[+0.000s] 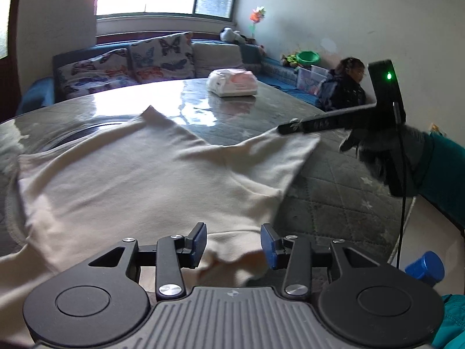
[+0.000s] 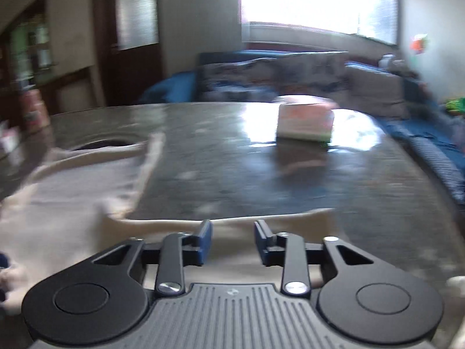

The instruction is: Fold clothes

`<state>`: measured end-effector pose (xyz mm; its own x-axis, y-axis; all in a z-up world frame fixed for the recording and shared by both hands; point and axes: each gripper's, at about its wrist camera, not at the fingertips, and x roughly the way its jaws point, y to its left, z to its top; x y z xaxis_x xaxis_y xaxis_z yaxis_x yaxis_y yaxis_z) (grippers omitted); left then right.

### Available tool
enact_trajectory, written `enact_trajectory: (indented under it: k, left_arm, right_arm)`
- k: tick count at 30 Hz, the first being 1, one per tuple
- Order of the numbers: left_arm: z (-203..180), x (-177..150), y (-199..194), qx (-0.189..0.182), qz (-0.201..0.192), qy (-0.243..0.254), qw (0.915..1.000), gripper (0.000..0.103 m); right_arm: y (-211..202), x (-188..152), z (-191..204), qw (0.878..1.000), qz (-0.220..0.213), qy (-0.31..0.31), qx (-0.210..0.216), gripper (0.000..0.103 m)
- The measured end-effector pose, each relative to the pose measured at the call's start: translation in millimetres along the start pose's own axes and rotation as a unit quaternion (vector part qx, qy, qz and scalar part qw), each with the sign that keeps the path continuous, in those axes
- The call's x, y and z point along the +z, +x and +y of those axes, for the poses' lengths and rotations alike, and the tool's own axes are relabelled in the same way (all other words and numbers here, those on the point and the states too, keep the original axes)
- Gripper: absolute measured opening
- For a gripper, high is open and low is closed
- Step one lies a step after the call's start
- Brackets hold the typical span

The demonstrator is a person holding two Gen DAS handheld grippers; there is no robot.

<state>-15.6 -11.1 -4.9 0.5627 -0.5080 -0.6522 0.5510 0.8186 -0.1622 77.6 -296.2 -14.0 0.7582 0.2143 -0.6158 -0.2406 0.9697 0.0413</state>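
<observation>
Living room w/ a sofa [image 1: 130,61] under the window; glossy dark table [image 1: 334,180] takes up the foreground.

Left wrist view: cream garment [image 1: 139,174] spread flat on the table, one sleeve reaching toward the right. Left gripper [image 1: 234,244] hangs just over the near hem, pads apart, nothing pinched yet. Right gripper [image 1: 286,129] comes in from the side at the sleeve end; from this angle can't tell if its tips are clamped on cloth or just touching. White packet [image 1: 232,85] sits well back, apart from the garment. Child [image 1: 347,87] by the far wall.

Right wrist view: heavily blurred. Right gripper's pads stand apart above the sleeve edge [image 2: 261,224], so prob released there; no cloth seen between them.

Risks: table looks slick, so a one-sided pull could drag the whole garment instead of folding it. A shallow pinch on the thin hem may slip out mid-lift, leaving the fold crooked.
</observation>
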Motion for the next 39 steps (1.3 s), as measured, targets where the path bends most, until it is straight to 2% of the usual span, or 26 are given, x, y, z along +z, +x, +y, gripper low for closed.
enact_trajectory:
  k: [3,6,14,19,25,27,29,30,32,39]
  left_arm:
    - [5,-5,-6,0.008,0.002,-0.006,0.9999,0.046]
    - [11,-11,-11,0.016,0.004,-0.012,0.9998,0.046]
    - [18,-12,-24,0.029,0.006,-0.009,0.9995,0.047]
    - [15,0,-28,0.028,-0.013,-0.003,0.9995,0.048]
    - [3,25,-2,0.031,-0.025,-0.001,0.9992,0.048]
    - [-1,34,10,0.036,-0.027,-0.001,0.999,0.048]
    - [-5,42,20,0.046,-0.029,0.002,0.9985,0.048]
    - [-6,45,25,0.051,-0.029,0.004,0.9983,0.048]
    - [-8,50,34,0.056,-0.028,0.003,0.9981,0.047]
    - [-17,50,58,0.042,-0.004,0.004,0.9991,0.048]
  right_arm:
    - [13,-5,20,1.0,0.013,-0.018,0.015,0.043]
    - [13,-13,25,0.999,0.024,-0.03,0.012,0.048]
    - [-15,-29,0,1.0,0.026,-0.004,-0.008,0.052]
    - [-30,-34,-37,0.996,0.013,0.052,-0.066,0.052]
    - [-27,-31,-69,0.987,0.006,0.101,-0.126,0.051]
    - [-20,-29,-75,0.985,0.01,0.114,-0.129,0.047]
    - [-13,-31,-79,0.984,0.02,0.123,-0.13,0.032]
    - [-11,-31,-78,0.983,0.017,0.124,-0.132,0.03]
    - [-9,-31,-77,0.984,0.012,0.124,-0.128,0.01]
    - [-17,-22,-74,0.986,-0.014,0.127,-0.111,0.007]
